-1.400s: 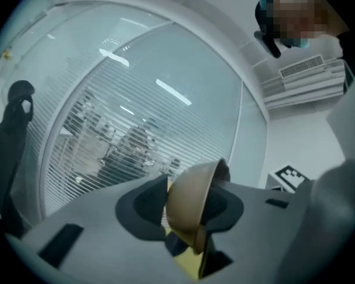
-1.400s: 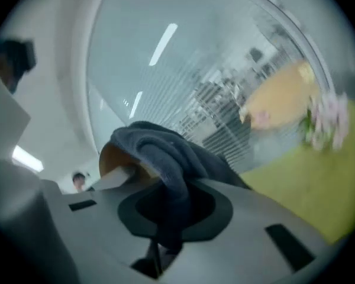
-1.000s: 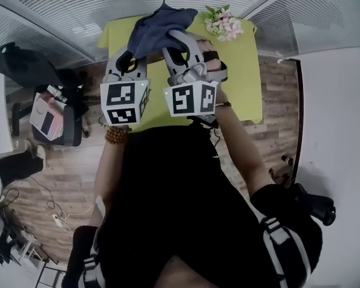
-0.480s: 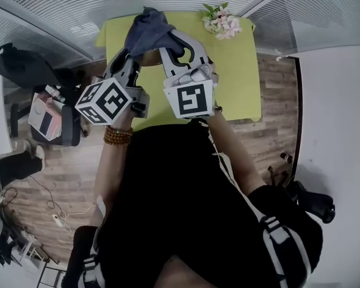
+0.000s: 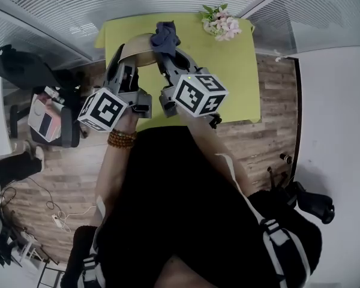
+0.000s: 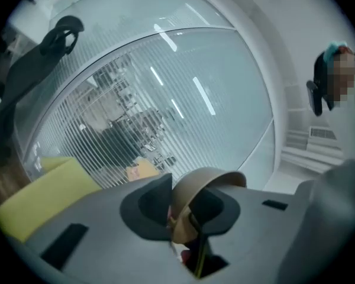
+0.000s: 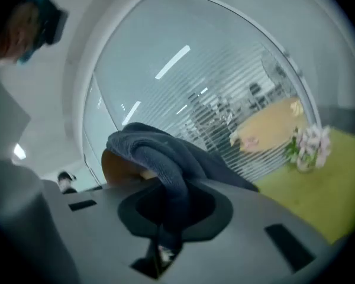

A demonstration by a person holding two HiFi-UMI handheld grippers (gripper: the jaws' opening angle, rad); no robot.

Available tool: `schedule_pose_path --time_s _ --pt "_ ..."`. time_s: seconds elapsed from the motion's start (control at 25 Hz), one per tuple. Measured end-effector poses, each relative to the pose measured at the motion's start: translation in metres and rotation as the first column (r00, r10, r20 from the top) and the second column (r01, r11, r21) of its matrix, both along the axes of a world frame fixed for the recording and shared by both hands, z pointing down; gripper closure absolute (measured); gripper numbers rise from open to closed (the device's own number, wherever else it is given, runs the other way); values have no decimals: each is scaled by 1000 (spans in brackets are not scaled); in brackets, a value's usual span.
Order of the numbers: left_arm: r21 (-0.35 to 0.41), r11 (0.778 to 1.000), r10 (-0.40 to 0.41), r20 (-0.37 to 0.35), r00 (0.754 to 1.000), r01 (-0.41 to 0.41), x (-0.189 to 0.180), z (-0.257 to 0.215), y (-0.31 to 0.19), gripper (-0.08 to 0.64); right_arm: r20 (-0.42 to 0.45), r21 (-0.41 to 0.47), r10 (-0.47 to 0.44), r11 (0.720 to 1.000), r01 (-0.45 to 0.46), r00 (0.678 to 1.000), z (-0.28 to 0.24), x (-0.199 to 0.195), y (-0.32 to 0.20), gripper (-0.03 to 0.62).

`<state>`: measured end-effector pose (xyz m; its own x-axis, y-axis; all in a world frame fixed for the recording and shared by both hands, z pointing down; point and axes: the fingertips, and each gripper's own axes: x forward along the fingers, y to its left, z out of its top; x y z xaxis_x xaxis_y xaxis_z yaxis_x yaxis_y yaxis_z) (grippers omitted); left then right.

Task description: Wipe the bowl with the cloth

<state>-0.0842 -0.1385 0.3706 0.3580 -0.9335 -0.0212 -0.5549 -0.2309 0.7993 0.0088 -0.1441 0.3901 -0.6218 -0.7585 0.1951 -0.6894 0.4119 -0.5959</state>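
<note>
A tan bowl hangs above the green table, tipped on its side. My left gripper grips its rim; in the left gripper view the rim stands edge-on between the jaws of that gripper, which have just been opening a little with the rim still held. A dark blue cloth is bunched against the bowl's right side. My right gripper is shut on it. In the right gripper view the cloth drapes over that gripper, with the bowl behind it.
A small bunch of pink flowers stands at the table's far right corner, also seen as flowers in the right gripper view. Glass walls with blinds run behind the table. A chair with bags sits on the wooden floor to the left.
The cloth, earlier spread over the bowl, is now bunched at the bowl's right side and the tan bowl shows. Both grippers have rolled, turning their marker cubes; the right one has sunk slightly.
</note>
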Motion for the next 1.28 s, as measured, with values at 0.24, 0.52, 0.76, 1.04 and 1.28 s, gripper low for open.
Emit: schedule_pose_path --time_s 0.24,0.52,0.76,1.04,1.28 --pt "31 979 199 111 974 -204 26 11 1 428 -204 134 -90 984 119 975 -4 6 -14 558" --pt "18 988 94 727 680 -155 21 10 -3 416 -827 485 236 758 436 510 -42 -7 -3 558" --pt "-72 971 228 552 802 -226 28 17 -4 468 -823 539 293 672 508 486 -52 -25 9 563" --pt "-37 979 202 227 953 -199 23 9 1 472 -445 413 26 893 179 895 -36 -5 -3 554" --pt "-21 990 141 260 955 -141 14 13 0 472 -126 59 -47 997 55 991 7 -1 -3 551"
